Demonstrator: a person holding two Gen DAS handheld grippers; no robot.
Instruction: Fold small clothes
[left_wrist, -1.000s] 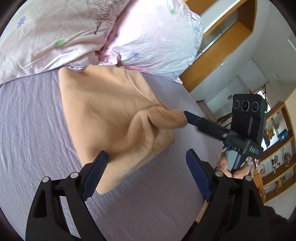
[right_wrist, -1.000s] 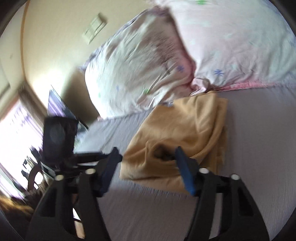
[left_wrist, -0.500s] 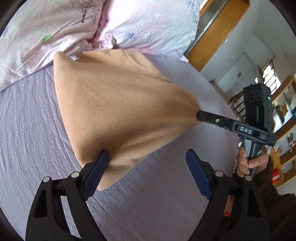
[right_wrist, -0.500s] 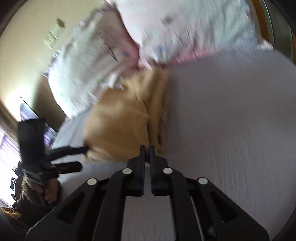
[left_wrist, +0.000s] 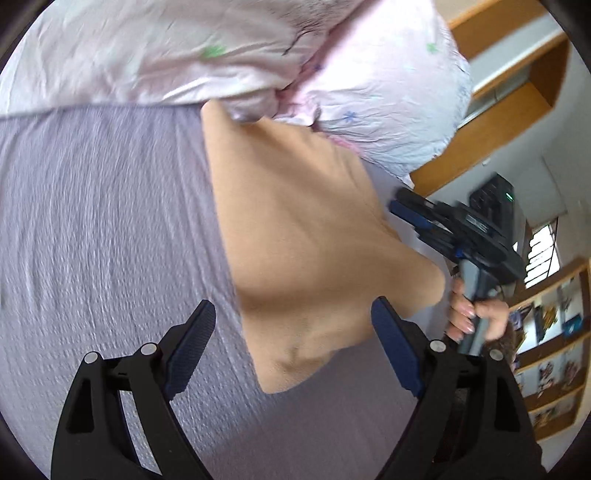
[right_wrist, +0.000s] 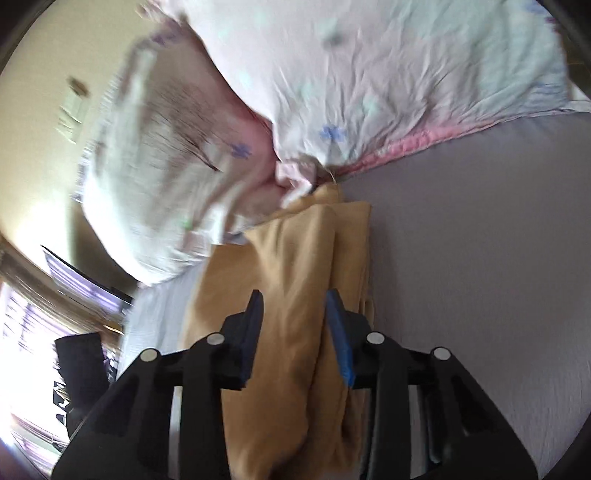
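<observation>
A tan fleece garment (left_wrist: 306, 240) lies on the lilac bed sheet (left_wrist: 103, 229), its far edge tucked under the pillows. My left gripper (left_wrist: 295, 343) is open, hovering over the garment's near corner. My right gripper (right_wrist: 295, 325) is partly open with its jaws on either side of a raised fold of the garment (right_wrist: 295, 295). In the left wrist view the right gripper (left_wrist: 406, 214) shows at the garment's right edge, held by a hand (left_wrist: 472, 314).
Two pink flowered pillows (left_wrist: 229, 62) lie at the head of the bed, also in the right wrist view (right_wrist: 332, 92). A wooden cabinet (left_wrist: 495, 122) and shelves (left_wrist: 550, 350) stand at the right. A window (right_wrist: 22, 350) and dark screen lie left.
My right gripper was shut on the garment's edge half a second ago, pulling it out; now its jaws have parted and the cloth lies looser. The left gripper stayed open and shifted right.
</observation>
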